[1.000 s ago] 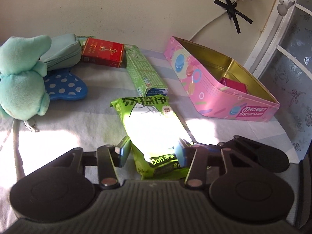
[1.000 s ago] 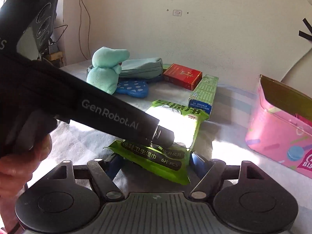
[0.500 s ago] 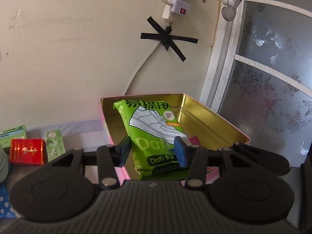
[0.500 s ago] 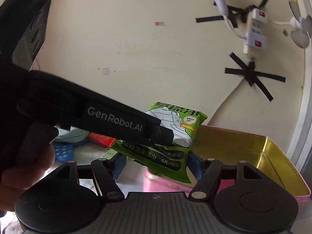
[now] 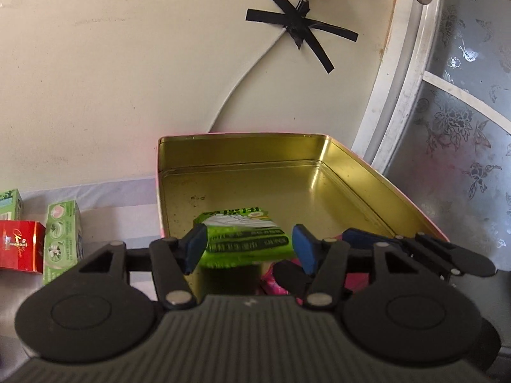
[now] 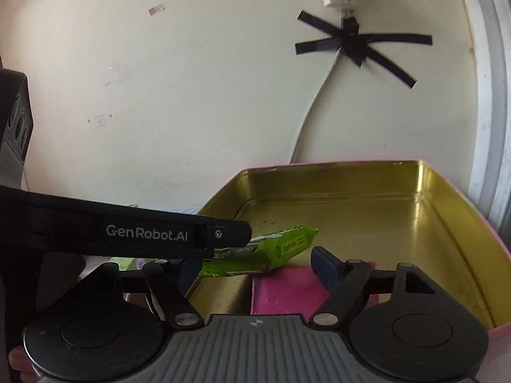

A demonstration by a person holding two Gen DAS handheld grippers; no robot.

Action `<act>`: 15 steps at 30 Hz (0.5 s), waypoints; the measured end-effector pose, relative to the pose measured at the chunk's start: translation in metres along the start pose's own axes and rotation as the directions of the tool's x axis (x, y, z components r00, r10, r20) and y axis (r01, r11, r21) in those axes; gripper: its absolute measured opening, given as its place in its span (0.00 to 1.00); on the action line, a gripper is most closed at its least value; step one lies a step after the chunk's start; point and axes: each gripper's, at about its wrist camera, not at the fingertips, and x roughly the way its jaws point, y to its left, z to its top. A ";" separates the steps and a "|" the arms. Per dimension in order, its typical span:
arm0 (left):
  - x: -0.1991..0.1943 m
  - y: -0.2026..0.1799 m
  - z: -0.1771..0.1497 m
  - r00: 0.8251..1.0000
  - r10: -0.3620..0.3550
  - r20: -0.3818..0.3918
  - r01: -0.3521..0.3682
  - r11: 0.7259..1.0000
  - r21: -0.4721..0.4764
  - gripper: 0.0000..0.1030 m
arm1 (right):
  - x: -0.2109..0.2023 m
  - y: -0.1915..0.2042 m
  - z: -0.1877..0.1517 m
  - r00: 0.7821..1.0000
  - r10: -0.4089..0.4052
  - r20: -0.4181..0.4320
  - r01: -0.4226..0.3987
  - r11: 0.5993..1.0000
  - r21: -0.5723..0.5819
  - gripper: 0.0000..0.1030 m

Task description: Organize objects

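Observation:
A green wipes pack point(image 5: 246, 242) lies tilted inside the pink tin with a gold inside point(image 5: 239, 135), at its near end. My left gripper point(image 5: 249, 250) hovers over it with its jaws opening; the blue pads point(image 5: 194, 249) stand just off the pack's sides. In the right wrist view the pack point(image 6: 271, 252) sags below my right gripper point(image 6: 255, 266), whose jaws are opening too, with a clear gap to the right pad point(image 6: 325, 265). The left gripper's black finger point(image 6: 143, 233) crosses in front and hides the other pad. A pink item point(image 6: 287, 290) lies on the tin's floor point(image 6: 335, 223).
A red box point(image 5: 19, 245) and a green box point(image 5: 62, 239) stand on the cloth left of the tin. The wall with a taped cable point(image 5: 300, 28) rises right behind the tin. A white window frame point(image 5: 399, 95) borders the right side.
Both grippers carried the green pack from the cloth up over the tin. Their jaws have since widened, and the pack has dropped lower into the tin.

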 end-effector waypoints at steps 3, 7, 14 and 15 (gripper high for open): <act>-0.020 -0.002 -0.002 0.999 0.002 0.050 -0.003 1.000 0.019 0.59 | -0.011 0.005 -0.005 0.999 -0.015 0.034 0.014 1.000 0.011 0.67; -0.054 0.007 -0.009 0.994 0.016 0.108 -0.016 1.000 -0.002 0.59 | -0.028 0.021 -0.007 0.995 -0.027 0.095 0.030 0.999 -0.024 0.67; -0.130 0.051 -0.053 0.980 0.081 0.183 -0.074 0.996 -0.042 0.61 | -0.060 0.067 -0.017 0.990 0.078 0.120 -0.069 0.994 -0.081 0.67; -0.140 0.060 -0.063 0.977 0.104 0.188 -0.098 0.994 -0.043 0.61 | -0.060 0.077 -0.020 0.989 0.099 0.111 -0.088 0.992 -0.094 0.67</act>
